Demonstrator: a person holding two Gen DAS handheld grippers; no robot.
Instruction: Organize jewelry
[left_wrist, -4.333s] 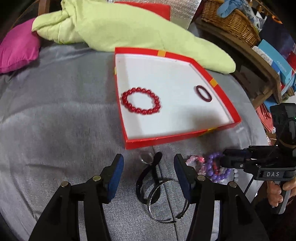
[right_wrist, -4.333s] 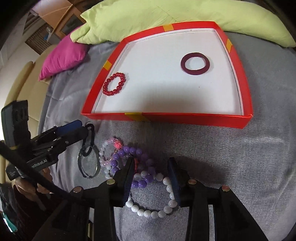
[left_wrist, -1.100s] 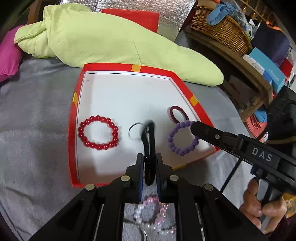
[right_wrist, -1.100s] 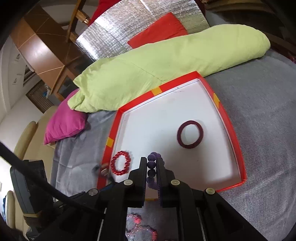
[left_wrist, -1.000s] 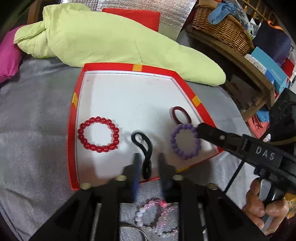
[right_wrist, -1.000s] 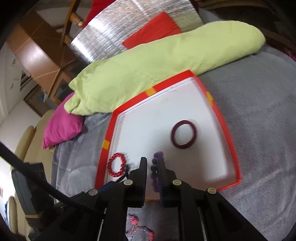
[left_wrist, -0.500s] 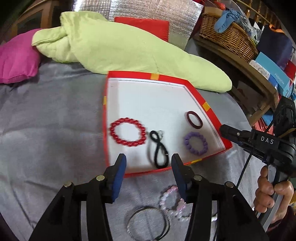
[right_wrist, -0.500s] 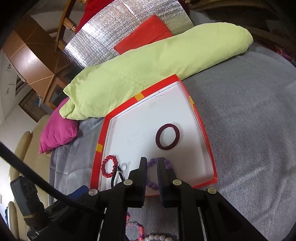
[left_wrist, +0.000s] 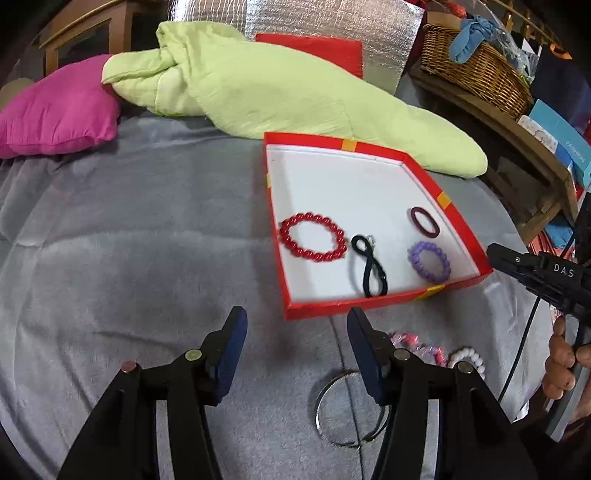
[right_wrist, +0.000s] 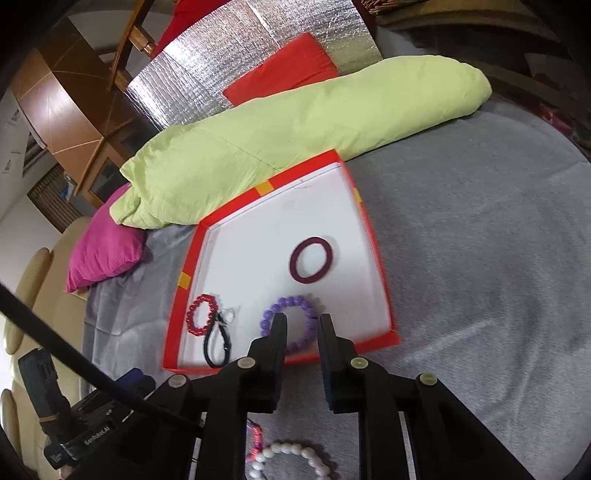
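Note:
The red tray (left_wrist: 384, 305) (right_wrist: 376, 251) with a white floor holds a red bead bracelet (left_wrist: 312, 237) (right_wrist: 201, 314), a black cord bracelet (left_wrist: 369, 266) (right_wrist: 218, 343), a purple bead bracelet (left_wrist: 429, 262) (right_wrist: 290, 323) and a maroon ring (left_wrist: 424, 220) (right_wrist: 311, 259). My left gripper (left_wrist: 295, 325) is open and empty, in front of the tray's near wall. My right gripper (right_wrist: 301, 330) is open and empty above the purple bracelet. A pink bracelet (left_wrist: 417, 345), a white bead bracelet (right_wrist: 291, 458) (left_wrist: 467, 358) and a metal bangle (left_wrist: 334, 413) lie on the grey cloth.
A green pillow (left_wrist: 288, 88) (right_wrist: 295, 122) lies behind the tray, a magenta cushion (left_wrist: 55, 122) (right_wrist: 103, 251) at the left. A wicker basket (left_wrist: 476, 66) stands on a wooden shelf at the right. Grey cloth (left_wrist: 129, 258) covers the surface.
My left gripper let go of the black bracelet in the tray, opened and drew back. My right gripper let go of the purple bracelet in the tray and opened.

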